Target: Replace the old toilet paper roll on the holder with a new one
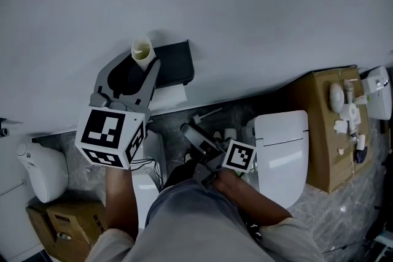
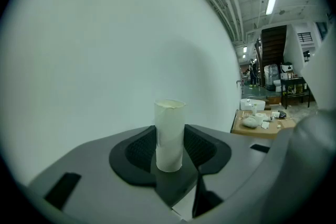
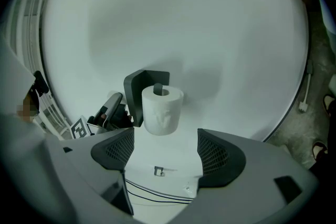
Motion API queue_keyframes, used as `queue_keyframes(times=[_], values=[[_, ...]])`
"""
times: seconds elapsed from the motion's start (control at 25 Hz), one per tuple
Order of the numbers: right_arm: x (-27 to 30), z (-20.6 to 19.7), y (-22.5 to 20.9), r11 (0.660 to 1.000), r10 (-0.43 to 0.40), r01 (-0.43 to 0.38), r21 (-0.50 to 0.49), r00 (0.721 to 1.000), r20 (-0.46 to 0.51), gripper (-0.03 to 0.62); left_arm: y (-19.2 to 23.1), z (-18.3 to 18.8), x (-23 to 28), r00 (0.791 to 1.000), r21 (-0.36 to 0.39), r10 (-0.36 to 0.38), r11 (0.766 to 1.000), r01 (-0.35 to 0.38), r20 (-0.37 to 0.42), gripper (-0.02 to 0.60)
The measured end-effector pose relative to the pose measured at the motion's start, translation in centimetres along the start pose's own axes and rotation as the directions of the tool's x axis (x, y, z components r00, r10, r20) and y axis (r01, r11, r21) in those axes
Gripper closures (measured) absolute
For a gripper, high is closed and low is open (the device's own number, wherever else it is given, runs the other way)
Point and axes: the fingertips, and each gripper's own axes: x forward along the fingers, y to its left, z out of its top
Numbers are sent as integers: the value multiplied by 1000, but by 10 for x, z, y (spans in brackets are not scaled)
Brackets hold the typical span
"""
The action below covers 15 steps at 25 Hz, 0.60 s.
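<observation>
Since my left gripper pinches the bare cardboard tube upright just left of the black holder, and a full roll sits on that holder, I judge the swap nearly done; next I need somewhere to drop the tube; my right gripper hangs low, jaws spread and empty; a toilet stands to the right, a cardboard box beyond it; neither blocks me

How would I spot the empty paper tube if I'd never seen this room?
Find the pale wall and the black holder mounted on it. Beside the holder, the left gripper pinches a short cream cardboard tube. Unlike the fat white roll nearby, it is bare and hollow.
</observation>
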Motion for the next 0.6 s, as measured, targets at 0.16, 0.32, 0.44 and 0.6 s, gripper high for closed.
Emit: queue_keyframes(times=[0.16,0.32,0.44,0.6], values=[[3,2,1,1000,4,-4,12,1000,-9,204,3,-2,-2,1000,-51,-4,999,5,9,423],[4,4,1,1000,7,-7,17,1000,-11,204,2,0,-4,1000,-83,-16,996,18,18,392],[5,5,3,1000,8,-8,11,1000,-7,204,5,3,-8,999,-114,-7,993,12,40,371],[1,8,3,1000,-2,2,1,1000,5,204,6,6,-14,998,-156,-9,988,19,69,371]])
